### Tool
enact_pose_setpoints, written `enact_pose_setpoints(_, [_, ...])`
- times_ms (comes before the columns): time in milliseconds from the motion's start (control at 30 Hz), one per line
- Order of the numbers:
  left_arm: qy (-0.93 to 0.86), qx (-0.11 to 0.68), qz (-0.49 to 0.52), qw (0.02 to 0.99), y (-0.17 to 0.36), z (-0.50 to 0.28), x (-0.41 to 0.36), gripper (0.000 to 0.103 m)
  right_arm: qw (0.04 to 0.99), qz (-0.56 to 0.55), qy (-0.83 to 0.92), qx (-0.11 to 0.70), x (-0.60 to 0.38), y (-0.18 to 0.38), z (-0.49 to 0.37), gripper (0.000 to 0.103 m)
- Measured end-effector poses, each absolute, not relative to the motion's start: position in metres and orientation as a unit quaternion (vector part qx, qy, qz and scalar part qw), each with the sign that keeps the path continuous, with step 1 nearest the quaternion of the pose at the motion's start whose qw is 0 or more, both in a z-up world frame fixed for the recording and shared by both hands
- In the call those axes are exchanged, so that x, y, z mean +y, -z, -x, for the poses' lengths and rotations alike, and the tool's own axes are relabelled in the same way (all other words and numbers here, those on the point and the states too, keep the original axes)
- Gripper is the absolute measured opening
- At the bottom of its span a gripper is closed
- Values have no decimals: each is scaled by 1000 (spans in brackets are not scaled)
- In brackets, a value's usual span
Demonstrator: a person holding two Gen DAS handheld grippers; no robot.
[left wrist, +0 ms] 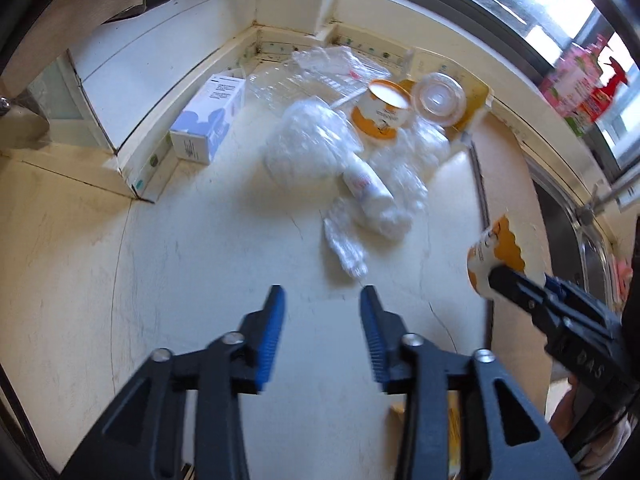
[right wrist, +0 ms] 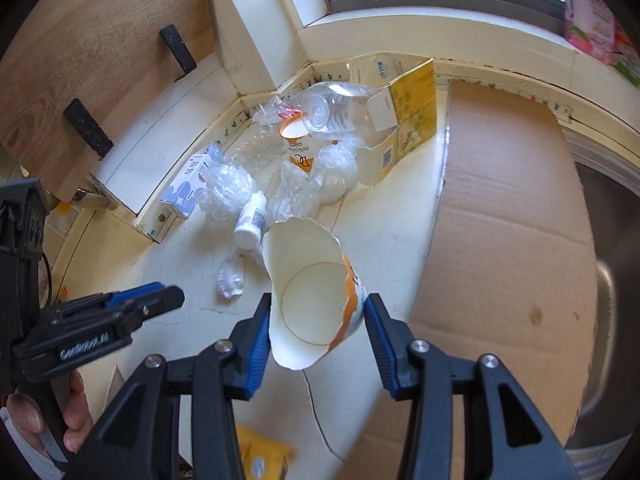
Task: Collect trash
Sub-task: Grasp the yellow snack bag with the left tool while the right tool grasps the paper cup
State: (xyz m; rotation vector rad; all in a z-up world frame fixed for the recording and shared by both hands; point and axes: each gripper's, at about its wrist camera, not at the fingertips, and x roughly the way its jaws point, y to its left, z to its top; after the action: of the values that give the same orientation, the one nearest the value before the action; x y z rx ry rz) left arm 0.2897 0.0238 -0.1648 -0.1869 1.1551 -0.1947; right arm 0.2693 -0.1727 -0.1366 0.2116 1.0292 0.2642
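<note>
One torn white-and-orange paper cup (right wrist: 312, 300) pinched between blue pads of my right gripper (right wrist: 316, 320), held above cream countertop (right wrist: 192, 264). My left gripper (left wrist: 322, 316) hangs spread, holding nothing. Second orange paper cup (left wrist: 382, 110), one small white bottle (right wrist: 252, 220), one blue-white carton (left wrist: 208, 120), crumpled clear plastic wrap (left wrist: 308, 148) cluster toward corner. Flat brown cardboard sheet (right wrist: 508, 220) borders counter's right edge; bare counter near grippers.

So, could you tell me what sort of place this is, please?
Most likely a home kitchen counter under a window: a steel sink lies at the right, wooden cabinets hang over the pale counter, and the right gripper holds a torn paper cup.
</note>
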Motion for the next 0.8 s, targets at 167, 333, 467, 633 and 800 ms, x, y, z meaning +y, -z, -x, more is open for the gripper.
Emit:
enact_pose_setpoints(167, [153, 560, 73, 811, 160, -244, 17, 62, 857, -117, -111, 490, -178, 128, -241, 45])
enact_pose_setpoints(333, [217, 589, 83, 774, 165, -212, -3, 69, 860, -118, -99, 487, -183, 120, -216, 45])
enact_pose_setpoints(467, [242, 609, 75, 751, 173, -203, -26, 69, 859, -127, -87, 489, -189, 119, -197, 45])
enact_pose_setpoints(633, [246, 616, 73, 745, 178, -208, -47, 62, 859, -129, -71, 490, -198, 120, -177, 45])
enact_pose_setpoints(800, [230, 635, 44, 736, 193, -216, -61, 30, 860, -128, -59, 490, -206, 119, -158, 45])
